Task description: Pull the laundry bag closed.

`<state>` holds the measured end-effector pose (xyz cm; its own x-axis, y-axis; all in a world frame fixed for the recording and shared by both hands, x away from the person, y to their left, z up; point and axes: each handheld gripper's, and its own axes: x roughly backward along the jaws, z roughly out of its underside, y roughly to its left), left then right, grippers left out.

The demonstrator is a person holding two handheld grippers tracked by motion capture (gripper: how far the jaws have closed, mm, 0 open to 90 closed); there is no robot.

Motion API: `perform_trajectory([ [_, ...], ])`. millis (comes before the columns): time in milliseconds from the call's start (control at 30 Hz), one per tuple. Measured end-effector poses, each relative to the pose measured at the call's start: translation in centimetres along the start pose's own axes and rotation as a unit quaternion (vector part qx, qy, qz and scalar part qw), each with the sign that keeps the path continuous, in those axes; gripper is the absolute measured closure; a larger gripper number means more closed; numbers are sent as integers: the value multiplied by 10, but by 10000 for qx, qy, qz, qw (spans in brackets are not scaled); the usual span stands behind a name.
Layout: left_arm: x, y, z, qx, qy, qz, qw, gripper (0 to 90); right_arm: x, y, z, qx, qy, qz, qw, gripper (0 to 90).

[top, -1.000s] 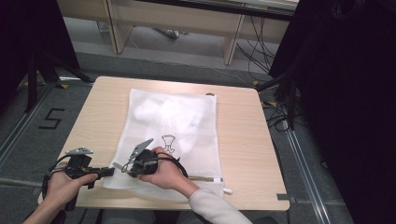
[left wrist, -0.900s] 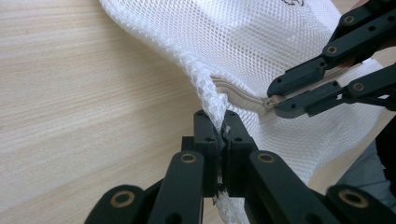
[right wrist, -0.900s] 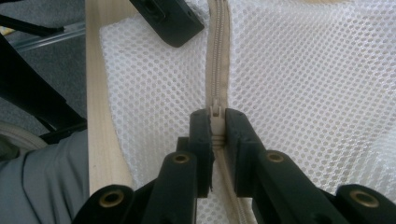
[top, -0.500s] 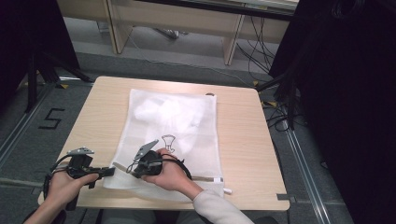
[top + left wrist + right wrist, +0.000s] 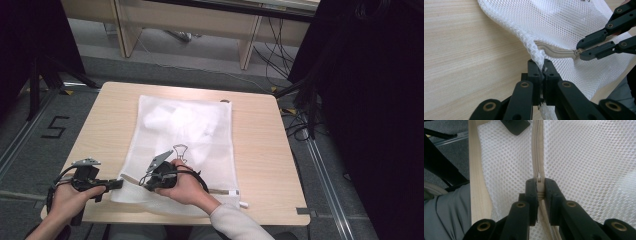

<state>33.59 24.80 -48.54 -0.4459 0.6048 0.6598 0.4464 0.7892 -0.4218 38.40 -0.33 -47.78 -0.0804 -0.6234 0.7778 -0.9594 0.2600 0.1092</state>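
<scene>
**Zipper pull creeping along the mesh bag's near edge**

Little is shifting since a second ago: the right gripper [image 5: 150,181] is sitting slightly nearer the table's front edge, both hands otherwise staying put.

Its jaws are pressing together on the zipper pull [image 5: 539,180], with the cream zipper [image 5: 537,150] running away from them. The left gripper [image 5: 543,75] is pinching a bunched corner of the white mesh bag [image 5: 564,22] between closed jaws, just beside the zipper's end.

Inside the bag, white fabric [image 5: 175,122] is lying bunched toward the far end. The bag is lying flat across the wooden table [image 5: 260,150], its zipper edge overhanging the near rim. Bare tabletop is lying open on both sides.
</scene>
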Motion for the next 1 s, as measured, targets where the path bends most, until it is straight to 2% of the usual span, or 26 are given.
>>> perform_trajectory([
  [133, 0, 0, 0, 9, 2, -14, 10000, 861, 1, 0, 1, -40, 74, 17, 10000, 825],
  [167, 0, 0, 0, 14, -1, -5, 10000, 861, 1, -1, 1, 76, 17, -23, 10000, 825],
  [233, -1, -1, 0, 19, -27, -27, 10000, 861, 2, 0, 3, -43, 10, -15, 10000, 825],
  [267, -2, -1, 1, 32, -99, -41, 9999, 861, 2, 0, 3, -43, 14, -13, 10000, 825],
  [367, 0, 0, 0, 8, -6, 8, 10000, 861, 3, 0, 2, -43, 33, -16, 10000, 825],
  [433, -1, -1, 0, 15, -81, -44, 10000, 861, 4, -1, 2, -47, 27, -32, 10000, 825],
  [500, 0, 0, 0, 8, -34, -17, 10000, 861, 5, -1, 3, -78, 43, -28, 10000, 825],
  [600, -1, -1, 1, 26, -73, -37, 10000, 861, 6, -2, 3, 9, 48, -4, 10000, 825],
  [733, 0, 0, 0, -8, -11, -28, 10000, 861, 7, -2, 4, -49, 68, -12, 10000, 825],
  [967, 0, 1, 0, 1, -26, -26, 10000, 861, 10, -4, 7, -29, 70, -29, 10000, 825],
  [1000, -1, 0, 0, -16, -72, -85, 9999, 860, 11, -4, 7, -47, 82, 11, 10000, 825],
])
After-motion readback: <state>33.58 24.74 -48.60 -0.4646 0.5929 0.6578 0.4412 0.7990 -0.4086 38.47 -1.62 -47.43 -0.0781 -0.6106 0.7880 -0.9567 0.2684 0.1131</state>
